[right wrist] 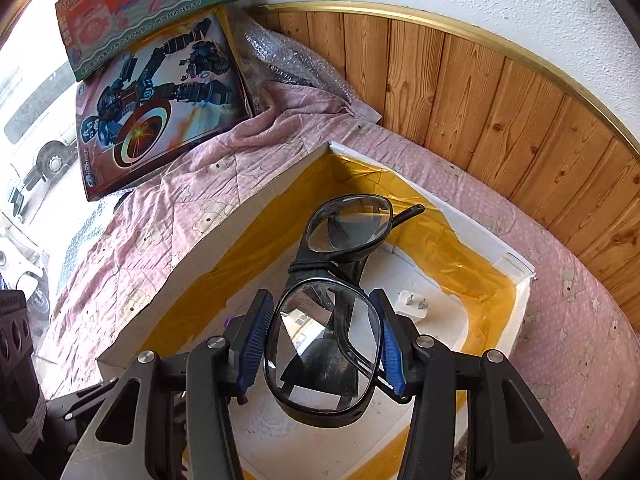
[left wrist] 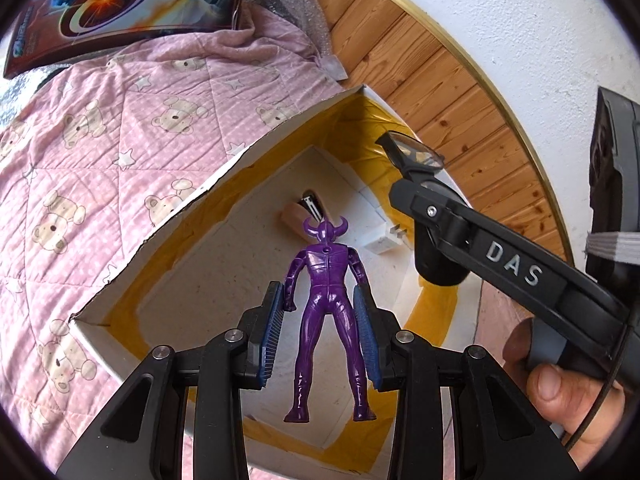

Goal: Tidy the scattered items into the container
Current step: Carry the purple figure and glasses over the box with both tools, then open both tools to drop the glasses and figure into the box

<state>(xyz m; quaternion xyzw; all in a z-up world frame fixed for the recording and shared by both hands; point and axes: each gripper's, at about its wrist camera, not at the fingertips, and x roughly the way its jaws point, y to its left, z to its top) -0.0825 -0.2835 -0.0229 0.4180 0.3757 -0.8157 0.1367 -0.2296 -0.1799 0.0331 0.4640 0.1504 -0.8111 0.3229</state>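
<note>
My left gripper (left wrist: 320, 336) is shut on a purple horned toy figure (left wrist: 326, 280), which hangs head-forward over the open white foam box (left wrist: 248, 152) lined with yellow tape. My right gripper (right wrist: 324, 344) is shut on a pair of black glasses (right wrist: 340, 280), its blue pads (right wrist: 256, 340) pressing one lens frame from both sides, above the same box (right wrist: 472, 224). In the left wrist view the glasses (left wrist: 416, 160) and the right gripper's black body show at the right, with a hand (left wrist: 560, 396) gripping it. A white charger plug (right wrist: 412, 304) and a pink stapler-like item (left wrist: 300, 212) lie on the box floor.
The box sits on a pink quilt (left wrist: 100, 140) with bear prints. Two toy boxes (right wrist: 160, 108) and bubble wrap (right wrist: 276, 56) lie at the far end. A wooden panelled wall (right wrist: 500, 112) with a brass trim runs behind the box.
</note>
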